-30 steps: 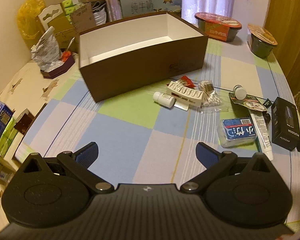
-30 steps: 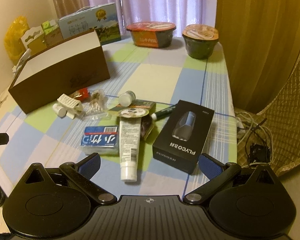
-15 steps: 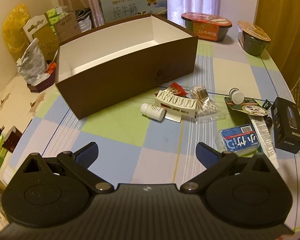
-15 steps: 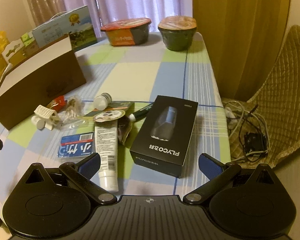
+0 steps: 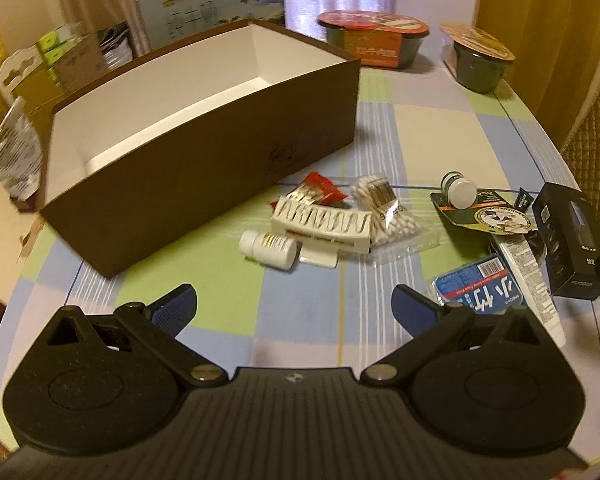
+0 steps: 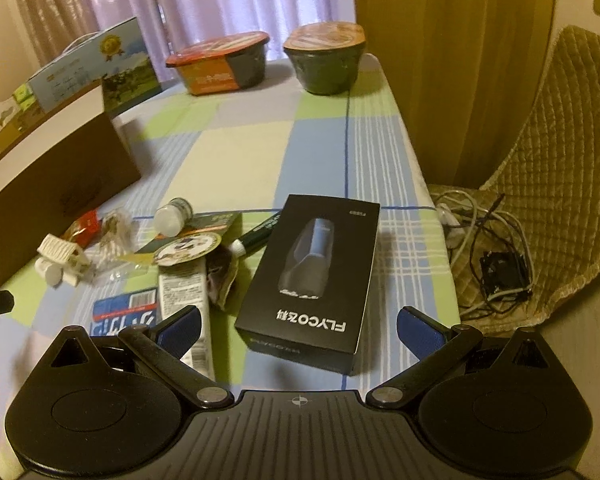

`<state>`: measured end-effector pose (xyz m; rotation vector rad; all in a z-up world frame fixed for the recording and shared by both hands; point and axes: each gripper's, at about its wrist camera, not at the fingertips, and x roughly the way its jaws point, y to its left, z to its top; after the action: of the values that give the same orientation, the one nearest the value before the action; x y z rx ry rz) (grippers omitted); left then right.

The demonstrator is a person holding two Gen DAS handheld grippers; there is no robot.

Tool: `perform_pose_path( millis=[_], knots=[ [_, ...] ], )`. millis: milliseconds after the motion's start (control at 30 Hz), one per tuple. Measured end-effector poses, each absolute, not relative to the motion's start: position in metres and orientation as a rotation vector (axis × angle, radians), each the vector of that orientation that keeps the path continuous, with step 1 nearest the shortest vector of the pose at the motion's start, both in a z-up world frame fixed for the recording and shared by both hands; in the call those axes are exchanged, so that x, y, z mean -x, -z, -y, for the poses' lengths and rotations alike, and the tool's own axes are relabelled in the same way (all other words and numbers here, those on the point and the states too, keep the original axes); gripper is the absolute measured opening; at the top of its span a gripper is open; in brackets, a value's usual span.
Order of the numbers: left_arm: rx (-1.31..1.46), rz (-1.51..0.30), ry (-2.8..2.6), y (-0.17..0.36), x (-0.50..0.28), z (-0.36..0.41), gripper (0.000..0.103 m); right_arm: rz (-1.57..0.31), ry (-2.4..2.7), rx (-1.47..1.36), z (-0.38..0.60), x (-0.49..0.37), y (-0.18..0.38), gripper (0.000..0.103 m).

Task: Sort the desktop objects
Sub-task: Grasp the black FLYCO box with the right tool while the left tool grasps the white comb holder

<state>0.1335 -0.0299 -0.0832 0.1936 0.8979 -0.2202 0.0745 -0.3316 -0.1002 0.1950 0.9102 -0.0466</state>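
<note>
An empty brown box (image 5: 204,168) with a white inside stands on the checked tablecloth; its end shows in the right wrist view (image 6: 56,184). In front of it lie a white pill bottle (image 5: 269,247), a white ribbed holder (image 5: 320,224), a bag of cotton swabs (image 5: 388,210), a small jar (image 5: 458,190), a blue tissue pack (image 5: 478,292) and a tube (image 5: 526,280). My left gripper (image 5: 294,308) is open above the cloth, short of the pill bottle. A black FLYCO box (image 6: 316,276) lies between the fingers of my open right gripper (image 6: 298,330), apart from them.
Two sealed instant-noodle bowls (image 6: 220,62) (image 6: 326,60) and a milk carton box (image 5: 210,4) stand at the table's far end. Clutter crowds the left side (image 5: 20,92). A padded chair with cables (image 6: 496,248) sits beyond the right table edge.
Both grippers have advanced. The left one has come closer to the pill bottle and holder. The right one has closed in on the black box, which now lies between its fingers.
</note>
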Motion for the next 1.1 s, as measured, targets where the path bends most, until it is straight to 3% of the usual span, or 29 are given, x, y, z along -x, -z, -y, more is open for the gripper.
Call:
perform_pose_path(
  millis=[533, 600, 767, 1100],
  knots=[
    [-0.277, -0.917, 0.363, 0.106, -0.193, 0.037, 0.102, -0.948, 0.167, -0.158, 0.323, -0.111, 0.129, 0.101],
    [-0.287, -0.922, 0.377, 0.11, -0.199, 0.038, 0.102, -0.952, 0.178, -0.142, 0.321, -0.116, 0.132, 0.099],
    [-0.308, -0.933, 0.415, 0.117, -0.211, 0.042, 0.102, -0.982, 0.193, -0.118, 0.319, -0.128, 0.142, 0.085],
    [-0.319, -0.963, 0.457, 0.127, -0.221, 0.048, 0.102, -0.998, 0.226, -0.091, 0.318, -0.133, 0.147, 0.079]
  ],
)
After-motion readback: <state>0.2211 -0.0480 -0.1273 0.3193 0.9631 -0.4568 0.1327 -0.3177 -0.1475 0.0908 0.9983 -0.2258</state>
